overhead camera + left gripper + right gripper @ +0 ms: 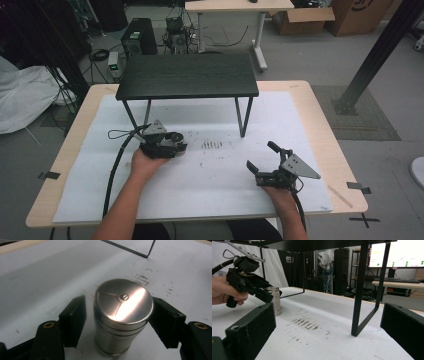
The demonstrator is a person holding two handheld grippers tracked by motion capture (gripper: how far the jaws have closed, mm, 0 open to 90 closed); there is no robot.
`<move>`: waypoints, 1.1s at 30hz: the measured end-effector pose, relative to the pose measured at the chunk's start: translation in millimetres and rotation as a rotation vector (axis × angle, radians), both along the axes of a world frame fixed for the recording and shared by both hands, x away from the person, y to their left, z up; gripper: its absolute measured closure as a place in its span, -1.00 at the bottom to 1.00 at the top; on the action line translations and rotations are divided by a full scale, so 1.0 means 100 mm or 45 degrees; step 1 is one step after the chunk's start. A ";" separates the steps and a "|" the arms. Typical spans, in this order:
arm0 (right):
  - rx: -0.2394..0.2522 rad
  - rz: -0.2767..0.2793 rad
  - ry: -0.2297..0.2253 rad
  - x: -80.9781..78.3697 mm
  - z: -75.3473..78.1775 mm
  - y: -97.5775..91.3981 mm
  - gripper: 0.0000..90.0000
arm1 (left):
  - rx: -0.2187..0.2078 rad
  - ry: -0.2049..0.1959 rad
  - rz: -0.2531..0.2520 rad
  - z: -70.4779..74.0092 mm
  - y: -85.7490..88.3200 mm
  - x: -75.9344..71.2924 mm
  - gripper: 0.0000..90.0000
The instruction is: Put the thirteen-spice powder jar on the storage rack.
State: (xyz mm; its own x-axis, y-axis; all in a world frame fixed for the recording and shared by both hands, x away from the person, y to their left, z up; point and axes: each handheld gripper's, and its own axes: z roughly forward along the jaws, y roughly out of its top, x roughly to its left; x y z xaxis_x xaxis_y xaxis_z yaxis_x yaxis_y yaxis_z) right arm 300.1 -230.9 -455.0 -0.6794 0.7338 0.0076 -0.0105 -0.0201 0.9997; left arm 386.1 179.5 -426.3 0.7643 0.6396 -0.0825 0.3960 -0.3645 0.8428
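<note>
A brushed steel canister (122,315) with a flat lid stands upright on the white sheet (210,190), left of centre. My left gripper (118,322) is around it: the right pad touches the lid's rim, and a narrow gap shows at the left pad (75,320). In the high view the left gripper (176,142) covers most of the canister (175,138). My right gripper (261,156) rests at the right front with its jaws spread wide and nothing between them. The right gripper view shows the canister (275,302) beside the left gripper (265,293).
A low black shelf (187,75) on thin metal legs stands over the back half of the sheet; one leg (359,290) is near the right gripper. Dark smudges (211,145) mark the sheet's middle. The wooden table (327,150) edges frame the sheet.
</note>
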 end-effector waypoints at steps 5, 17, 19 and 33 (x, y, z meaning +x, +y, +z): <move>0.001 0.000 0.001 0.00 0.00 0.00 -1.00 | -0.003 -0.009 0.000 0.00 0.00 0.00 -0.14; 0.001 0.000 0.000 0.00 0.00 0.00 -1.00 | 0.012 -0.025 -0.017 -0.01 -0.01 -0.01 0.01; 0.001 0.000 0.000 0.00 0.00 0.00 -1.00 | 0.026 -0.028 -0.024 -0.01 -0.01 -0.01 0.04; -0.004 0.000 -0.002 0.00 0.00 0.00 -1.00 | 0.000 -0.030 -0.041 0.11 0.04 -0.08 0.09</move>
State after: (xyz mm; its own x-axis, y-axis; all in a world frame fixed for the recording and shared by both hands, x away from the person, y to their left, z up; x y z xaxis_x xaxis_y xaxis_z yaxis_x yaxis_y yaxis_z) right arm 300.0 -230.8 -455.0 -0.6796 0.7336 0.0046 -0.0118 -0.0173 0.9998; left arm 378.0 183.2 -415.4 0.7862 0.6147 -0.0640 0.3639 -0.3768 0.8518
